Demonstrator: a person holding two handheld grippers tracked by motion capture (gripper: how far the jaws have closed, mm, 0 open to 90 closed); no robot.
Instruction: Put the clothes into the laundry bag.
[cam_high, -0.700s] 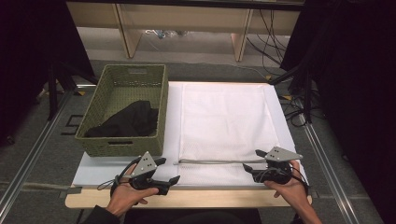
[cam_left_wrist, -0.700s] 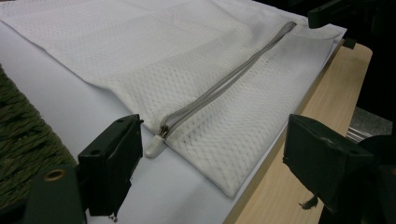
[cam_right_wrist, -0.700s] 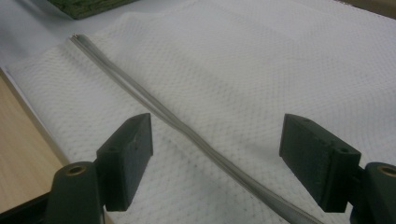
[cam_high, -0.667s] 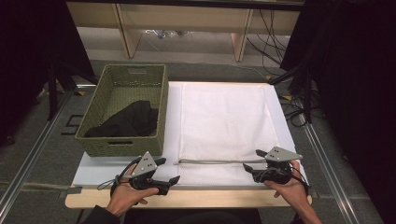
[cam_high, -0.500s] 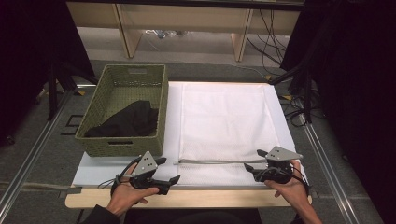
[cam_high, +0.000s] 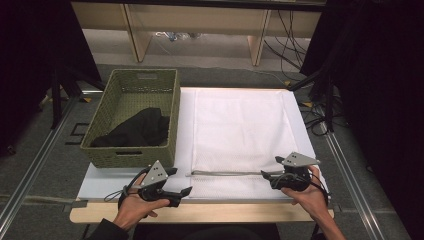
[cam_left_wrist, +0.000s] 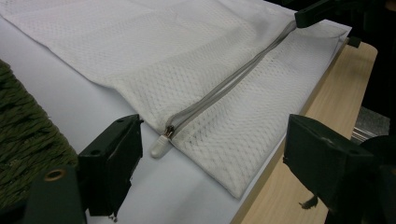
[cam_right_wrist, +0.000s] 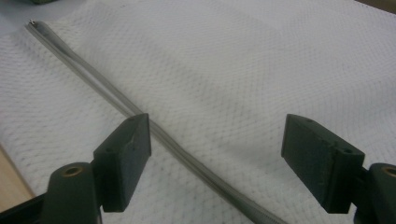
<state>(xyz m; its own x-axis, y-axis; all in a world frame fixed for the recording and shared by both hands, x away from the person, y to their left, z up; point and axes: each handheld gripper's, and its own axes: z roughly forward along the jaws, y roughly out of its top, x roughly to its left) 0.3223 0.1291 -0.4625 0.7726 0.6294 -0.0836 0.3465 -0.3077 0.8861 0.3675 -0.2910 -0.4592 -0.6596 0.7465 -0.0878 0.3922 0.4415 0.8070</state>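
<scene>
While both sets of jaws are held wide apart and empty, the left gripper (cam_high: 186, 191) and right gripper (cam_high: 263, 175) are poised at opposite ends of the zipper (cam_high: 226, 173) of the white mesh bag (cam_high: 240, 127), which lies flat just beside the basket (cam_high: 172, 120), so an opening step seems in hand and the pull tab (cam_left_wrist: 159, 147) likely needs pinching next.

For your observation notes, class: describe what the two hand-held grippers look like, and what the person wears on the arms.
Each gripper, left and right, is black with a grey three-cornered plate on top, blocky black tongs and a trailing black cable. A dark sleeve covers the left forearm.
</scene>
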